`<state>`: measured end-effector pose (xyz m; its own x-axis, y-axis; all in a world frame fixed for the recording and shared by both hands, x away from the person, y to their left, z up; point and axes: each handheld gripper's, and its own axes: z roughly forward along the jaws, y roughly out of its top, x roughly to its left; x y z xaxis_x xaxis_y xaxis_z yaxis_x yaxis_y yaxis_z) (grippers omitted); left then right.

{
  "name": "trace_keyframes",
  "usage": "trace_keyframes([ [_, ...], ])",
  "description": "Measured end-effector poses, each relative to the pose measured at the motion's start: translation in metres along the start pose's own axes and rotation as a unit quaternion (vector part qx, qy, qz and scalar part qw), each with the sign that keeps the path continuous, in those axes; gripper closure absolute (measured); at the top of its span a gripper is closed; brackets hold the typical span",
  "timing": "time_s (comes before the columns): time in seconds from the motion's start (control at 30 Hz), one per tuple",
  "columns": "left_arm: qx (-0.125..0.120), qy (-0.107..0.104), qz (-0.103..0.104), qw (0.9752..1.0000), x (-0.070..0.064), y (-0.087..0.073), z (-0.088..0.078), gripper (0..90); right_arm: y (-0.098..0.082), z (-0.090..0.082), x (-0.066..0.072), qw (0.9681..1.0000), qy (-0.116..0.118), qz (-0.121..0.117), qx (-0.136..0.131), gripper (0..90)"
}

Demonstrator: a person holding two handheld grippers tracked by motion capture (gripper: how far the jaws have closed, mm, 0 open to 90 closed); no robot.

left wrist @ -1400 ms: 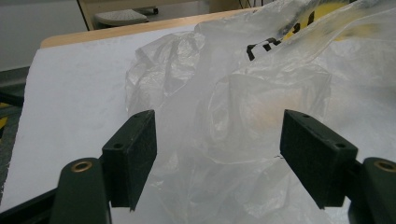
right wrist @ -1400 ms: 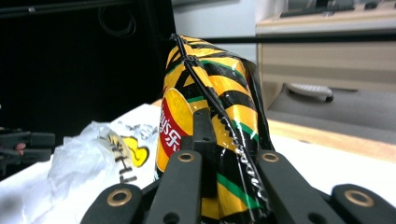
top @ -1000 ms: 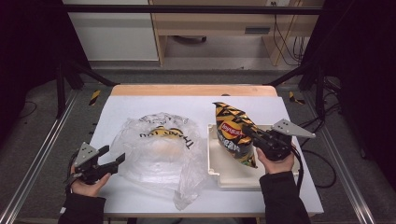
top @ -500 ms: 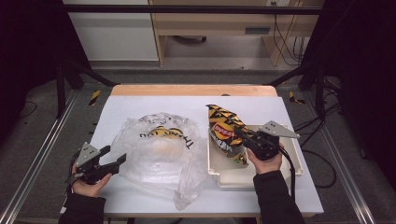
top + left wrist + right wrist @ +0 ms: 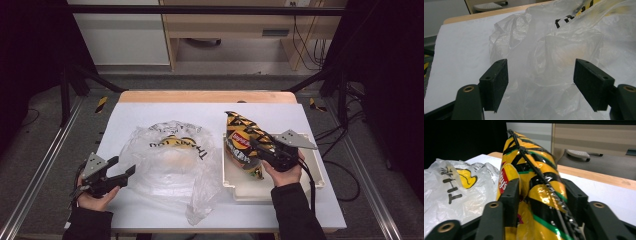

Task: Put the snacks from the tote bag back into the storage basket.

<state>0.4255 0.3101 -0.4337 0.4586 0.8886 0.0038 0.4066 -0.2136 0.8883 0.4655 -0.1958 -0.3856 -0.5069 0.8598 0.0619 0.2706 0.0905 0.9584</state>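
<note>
R gripper (image 5: 541, 202): jaws have just been opening; the yellow-and-black foil chip bag (image 5: 531, 182) sits between them, pads close on both sides but grip looks slackened, not pinching. In high view R gripper (image 5: 260, 146) is over the cream shallow plastic tray (image 5: 310, 187), bag (image 5: 242, 142) resting in tray w/ its upper end sticking out past the far rim over the white table (image 5: 150, 107).

L gripper (image 5: 541, 82): jaws spread wide, nothing between pads; crumpled clear plastic shopping bag w/ black lettering (image 5: 554, 50) lies just ahead of them. High view: L gripper (image 5: 117, 172) at near-left edge of that bag (image 5: 170, 160), apart or barely touching, can't tell.

Progress (judgement): chip bag looks set down in tray, release under way. So placing step approx done. Left: R gripper to back off clear; whether the shopping bag holds more items, can't say, though something yellowish shows through it.

Orientation: chip bag's long axis runs near-to-far across table, tilted a bit left at far end; in R gripper view, crimped seam edge up, bag on its side, top end pointing away from person.
</note>
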Motion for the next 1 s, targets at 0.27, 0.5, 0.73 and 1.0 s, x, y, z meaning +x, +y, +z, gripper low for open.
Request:
trace_keyframes([
  [0.27,-0.001,0.000,0.001,1.0000,0.001,0.000,-0.001,28.1,0.008,-0.009,0.000,0.9997,-0.010,0.005,-0.022,38.0],
  [0.5,0.000,-0.001,0.000,1.0000,0.000,0.000,-0.001,28.8,0.008,-0.012,0.009,0.9999,-0.002,-0.007,-0.011,39.1],
  [0.73,0.000,-0.001,0.000,1.0000,0.000,0.000,-0.001,29.5,0.001,-0.023,0.014,0.9995,0.019,0.002,0.023,61.5],
  [1.0,0.000,-0.001,0.000,1.0000,0.000,0.000,-0.001,30.1,0.005,-0.025,0.010,0.9988,0.024,0.001,0.043,83.6],
])
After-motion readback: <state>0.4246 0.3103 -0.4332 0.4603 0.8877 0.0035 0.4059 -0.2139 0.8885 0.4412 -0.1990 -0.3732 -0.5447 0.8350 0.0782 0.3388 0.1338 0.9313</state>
